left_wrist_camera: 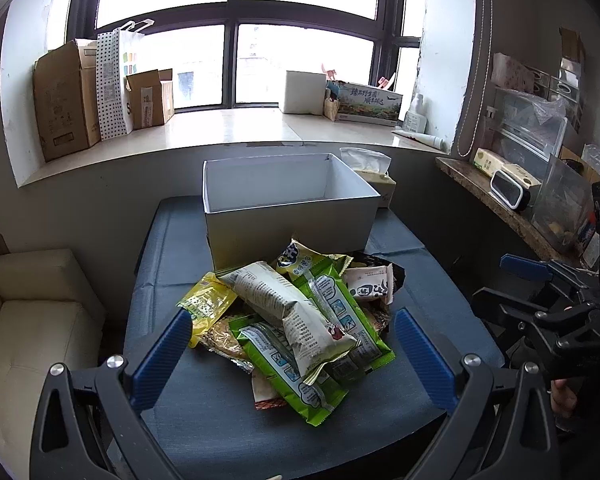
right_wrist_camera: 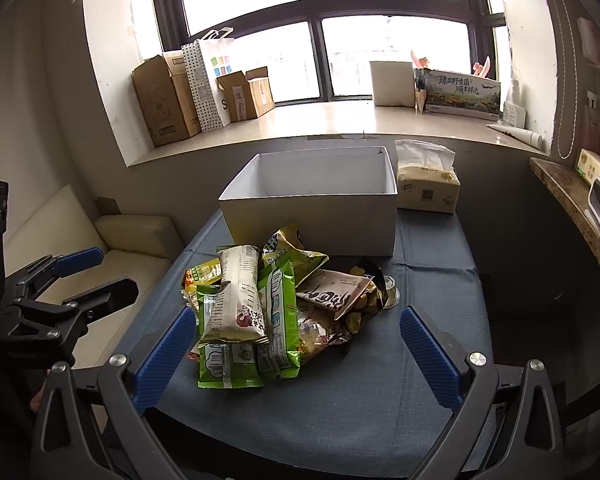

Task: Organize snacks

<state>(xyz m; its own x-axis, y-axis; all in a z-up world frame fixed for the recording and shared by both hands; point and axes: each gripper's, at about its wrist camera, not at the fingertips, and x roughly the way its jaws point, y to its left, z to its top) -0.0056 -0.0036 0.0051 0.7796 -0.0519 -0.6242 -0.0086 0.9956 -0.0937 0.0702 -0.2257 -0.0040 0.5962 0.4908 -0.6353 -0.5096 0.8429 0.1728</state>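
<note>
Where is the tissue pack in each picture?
Left wrist view: tissue pack peeks out behind the white box's right back corner, mostly hidden.
Right wrist view: tissue pack sits in full view right of the white box.
Shared landmark: the white box.

A heap of snack packets (left_wrist_camera: 296,320) lies on the desk (left_wrist_camera: 204,412), just in front of an open box (left_wrist_camera: 288,200) that stands toward the desk's far edge. A tissue pack (right_wrist_camera: 428,188) sits right of the box, beside its far corner. Behind the desk runs a window ledge (left_wrist_camera: 228,124) carrying cartons (left_wrist_camera: 66,100) at its left end. A sofa (left_wrist_camera: 32,320) stands left of the desk, a shelf (left_wrist_camera: 496,196) to its right.
</note>
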